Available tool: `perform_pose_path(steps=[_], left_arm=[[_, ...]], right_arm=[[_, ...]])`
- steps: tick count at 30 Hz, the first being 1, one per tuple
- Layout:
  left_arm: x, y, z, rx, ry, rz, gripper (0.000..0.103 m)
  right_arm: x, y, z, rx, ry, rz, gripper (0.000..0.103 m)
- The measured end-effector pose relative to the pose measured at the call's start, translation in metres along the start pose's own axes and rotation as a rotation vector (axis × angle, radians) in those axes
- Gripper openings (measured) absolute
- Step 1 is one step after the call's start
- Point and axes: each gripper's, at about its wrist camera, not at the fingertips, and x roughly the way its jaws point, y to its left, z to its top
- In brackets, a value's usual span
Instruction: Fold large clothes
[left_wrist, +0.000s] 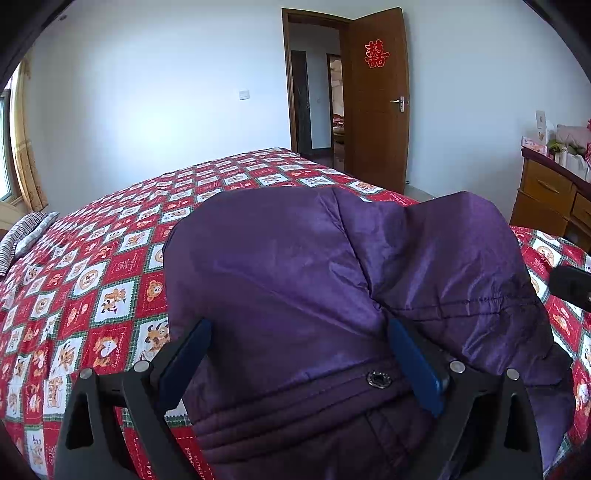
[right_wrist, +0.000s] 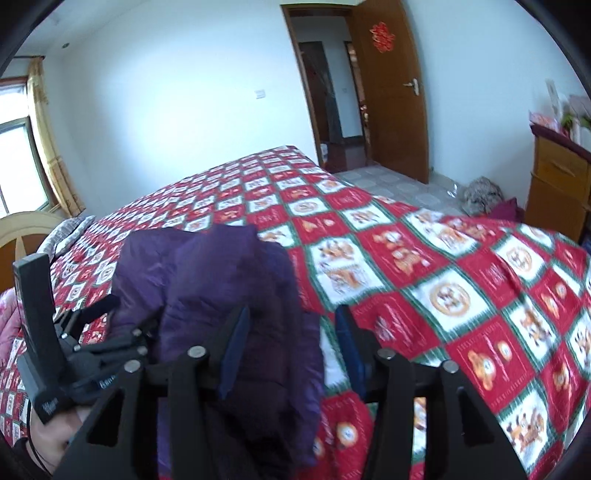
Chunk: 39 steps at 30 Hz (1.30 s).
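A bulky purple padded jacket (left_wrist: 314, 277) lies bunched on the bed, its snap-button hem nearest the left wrist camera. My left gripper (left_wrist: 299, 328) is open, its blue-padded fingers (left_wrist: 413, 365) straddling the jacket's hem fabric. In the right wrist view the jacket (right_wrist: 229, 295) sits at lower left. My right gripper (right_wrist: 291, 321) is open, with the jacket's right edge lying between its fingers (right_wrist: 236, 347). The left gripper's body (right_wrist: 74, 343) shows at the left of the right wrist view, held by a hand.
The bed carries a red, white and green patterned bedspread (right_wrist: 443, 277). A striped pillow (left_wrist: 26, 236) lies at its far left. A wooden dresser (left_wrist: 554, 195) stands on the right. An open wooden door (left_wrist: 380, 103) is behind. Clothes (right_wrist: 484, 195) lie on the tiled floor.
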Motion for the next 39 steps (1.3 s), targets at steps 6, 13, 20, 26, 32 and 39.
perform_pose_path(steps=[6, 13, 20, 26, 32, 39], left_arm=[[-0.025, 0.025, -0.004, -0.093, -0.089, 0.023, 0.097], [-0.017, 0.074, -0.006, -0.231, -0.048, 0.101, 0.097], [0.007, 0.03, -0.001, -0.13, -0.001, 0.068, 0.098], [0.015, 0.015, 0.004, -0.062, 0.052, 0.115, 0.099], [0.028, 0.012, -0.002, -0.09, 0.099, 0.072, 0.1], [0.033, 0.009, -0.006, -0.102, 0.101, 0.063, 0.101]], right_arm=[[0.042, 0.023, -0.008, -0.051, 0.093, -0.012, 0.054], [0.045, 0.018, -0.013, -0.057, 0.129, -0.031, 0.059], [0.015, 0.041, 0.032, -0.052, 0.038, -0.018, 0.062], [0.079, 0.031, 0.036, -0.01, 0.159, -0.003, 0.063], [0.108, 0.01, 0.01, 0.016, 0.189, 0.016, 0.065], [0.117, 0.005, 0.001, 0.028, 0.187, 0.034, 0.066]])
